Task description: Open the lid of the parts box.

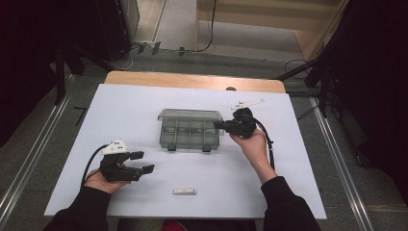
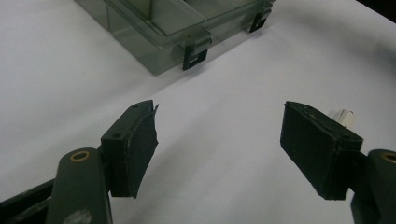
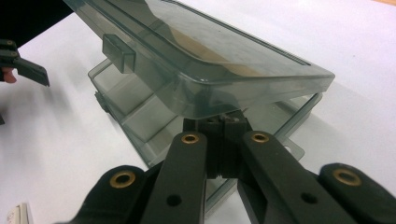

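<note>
Right gripper view: your right gripper [image 3: 223,128] has its jaws closed together, tips tucked under the raised lid [image 3: 205,56] of the clear organizer box [image 3: 135,109]; whether they pinch the lid's edge you cannot tell, the tips are hidden beneath it. The lid is tilted up, a small latch tab on its near rim, and divided compartments show below it. White table [image 3: 56,140] lies bare to the left, with the other gripper's jaw tips at the far left edge.

High view: right gripper [image 1: 219,125] touches the box's [image 1: 190,130] right end, the box sitting mid-table on the white board [image 1: 120,106]. Your left gripper [image 1: 142,162] sits well apart, near the front-left, jaws spread wide, holding nothing. Plenty of open board between the two hands. A small white strip [image 1: 184,191] lies near the front edge; a white flat piece [image 1: 248,104] lies behind the right hand.

Left gripper view: left gripper [image 2: 219,135] jaws wide, bare table between them, the box's [image 2: 154,42] front wall with two dark latches beyond. A small white part [image 2: 344,118] peeks out behind the right-hand jaw.
</note>
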The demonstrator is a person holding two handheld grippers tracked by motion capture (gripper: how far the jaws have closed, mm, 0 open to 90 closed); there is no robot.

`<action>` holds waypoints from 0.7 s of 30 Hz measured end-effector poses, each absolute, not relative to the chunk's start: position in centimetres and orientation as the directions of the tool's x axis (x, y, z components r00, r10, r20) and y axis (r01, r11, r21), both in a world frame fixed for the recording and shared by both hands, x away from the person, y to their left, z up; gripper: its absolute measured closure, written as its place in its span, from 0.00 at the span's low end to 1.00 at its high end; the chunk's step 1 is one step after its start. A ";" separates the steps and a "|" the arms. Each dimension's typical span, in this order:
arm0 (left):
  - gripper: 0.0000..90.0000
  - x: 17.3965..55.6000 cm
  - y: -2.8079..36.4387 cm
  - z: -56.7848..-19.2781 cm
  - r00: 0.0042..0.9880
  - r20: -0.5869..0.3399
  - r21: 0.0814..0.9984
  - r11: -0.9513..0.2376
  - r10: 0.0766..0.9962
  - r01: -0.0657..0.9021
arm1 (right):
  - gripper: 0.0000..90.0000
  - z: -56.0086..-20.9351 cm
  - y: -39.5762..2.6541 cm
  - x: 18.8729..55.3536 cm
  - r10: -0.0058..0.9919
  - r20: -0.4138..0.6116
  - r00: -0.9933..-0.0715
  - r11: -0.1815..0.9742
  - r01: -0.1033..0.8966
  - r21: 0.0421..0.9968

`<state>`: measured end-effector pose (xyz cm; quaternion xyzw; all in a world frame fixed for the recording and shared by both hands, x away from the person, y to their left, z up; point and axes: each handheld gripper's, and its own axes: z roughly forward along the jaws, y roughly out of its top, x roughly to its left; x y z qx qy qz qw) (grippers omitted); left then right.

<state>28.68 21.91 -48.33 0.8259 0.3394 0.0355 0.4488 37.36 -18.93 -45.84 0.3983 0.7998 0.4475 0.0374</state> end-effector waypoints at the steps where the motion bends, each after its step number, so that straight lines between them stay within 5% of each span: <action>1: 0.30 28.8 21.9 -48.3 0.766 -0.248 0.765 -0.365 0.592 0.530 | 1.00 -45.9 -18.9 37.4 0.670 0.296 -0.680 0.281 0.603 0.747; 21: 0.30 32.1 20.4 -47.5 0.770 -0.243 0.756 -0.381 0.591 0.531 | 1.00 -45.9 -19.1 37.4 0.675 0.301 -0.674 0.283 0.612 0.738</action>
